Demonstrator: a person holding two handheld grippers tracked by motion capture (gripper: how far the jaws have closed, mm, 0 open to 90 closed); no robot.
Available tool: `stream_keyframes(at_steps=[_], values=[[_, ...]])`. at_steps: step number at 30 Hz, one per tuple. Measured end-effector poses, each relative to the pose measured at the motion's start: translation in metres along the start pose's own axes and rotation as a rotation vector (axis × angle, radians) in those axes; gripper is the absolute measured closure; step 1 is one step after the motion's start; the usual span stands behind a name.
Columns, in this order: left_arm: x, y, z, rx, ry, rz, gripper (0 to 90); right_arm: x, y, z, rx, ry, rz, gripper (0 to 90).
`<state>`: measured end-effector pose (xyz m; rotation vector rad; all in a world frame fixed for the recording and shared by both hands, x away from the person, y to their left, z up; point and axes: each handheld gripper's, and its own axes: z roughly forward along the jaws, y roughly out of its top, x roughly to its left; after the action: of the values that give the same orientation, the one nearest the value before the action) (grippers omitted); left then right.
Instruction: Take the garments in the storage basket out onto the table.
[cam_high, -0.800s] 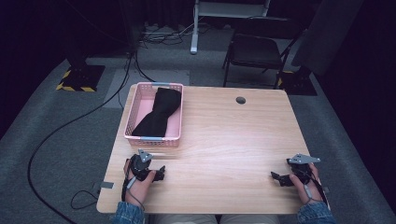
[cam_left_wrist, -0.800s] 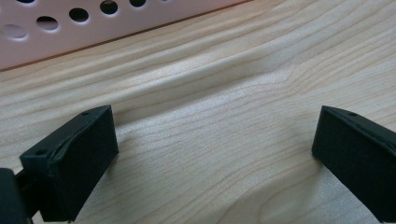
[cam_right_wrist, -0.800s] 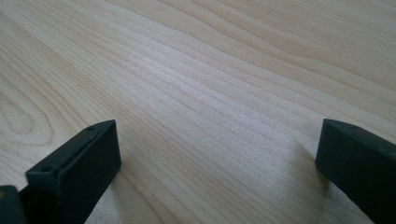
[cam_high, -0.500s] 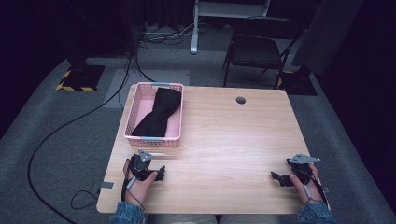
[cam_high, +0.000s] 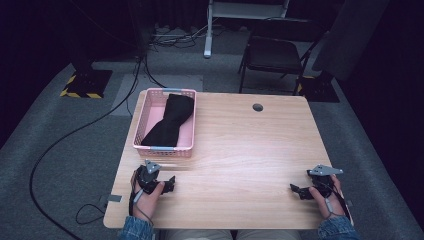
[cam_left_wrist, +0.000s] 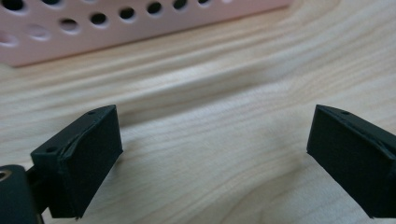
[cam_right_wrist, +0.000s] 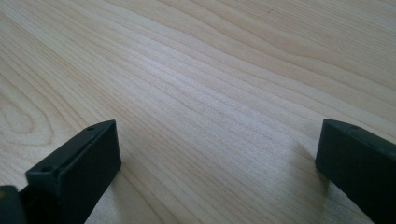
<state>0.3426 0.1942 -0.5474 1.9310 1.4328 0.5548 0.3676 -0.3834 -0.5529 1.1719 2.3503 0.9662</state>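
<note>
Both the left gripper (cam_high: 167, 184) and right gripper (cam_high: 299, 190) are resting wide open at the frame's bottom; reaching carelessly risks shoving the pink basket (cam_high: 150, 112) instead of catching the black cloth (cam_high: 169, 122)

Lab/studio: dark curtains, floor cables (cam_high: 65, 142), hazard-taped stand base (cam_high: 82, 85) (grey carpet), lone desk (cam_high: 250, 150).

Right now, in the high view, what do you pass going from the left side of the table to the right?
Pink basket with the black cloth in it and the left gripper → round hole in the table → right gripper.
</note>
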Motion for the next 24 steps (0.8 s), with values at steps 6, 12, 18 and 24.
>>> stream_keyframes(at_steps=[6, 12, 18, 24], values=[[0.000, 0.003, -0.006, -0.048, 0.008, -0.010, 2.4, 0.000, 0.000, 0.000, 0.000, 0.000, 0.000, 0.1], [-0.003, 0.008, -0.014, -0.097, 0.006, -0.015, 2.4, 0.000, 0.000, 0.000, 0.000, 0.000, 0.000, 0.1], [-0.003, 0.010, -0.018, -0.129, 0.016, -0.017, 2.4, 0.000, 0.000, 0.000, -0.001, 0.000, 0.000, 0.0], [-0.003, 0.014, -0.021, -0.160, 0.024, -0.020, 2.4, 0.000, 0.000, 0.000, -0.001, 0.000, 0.000, 0.1]])
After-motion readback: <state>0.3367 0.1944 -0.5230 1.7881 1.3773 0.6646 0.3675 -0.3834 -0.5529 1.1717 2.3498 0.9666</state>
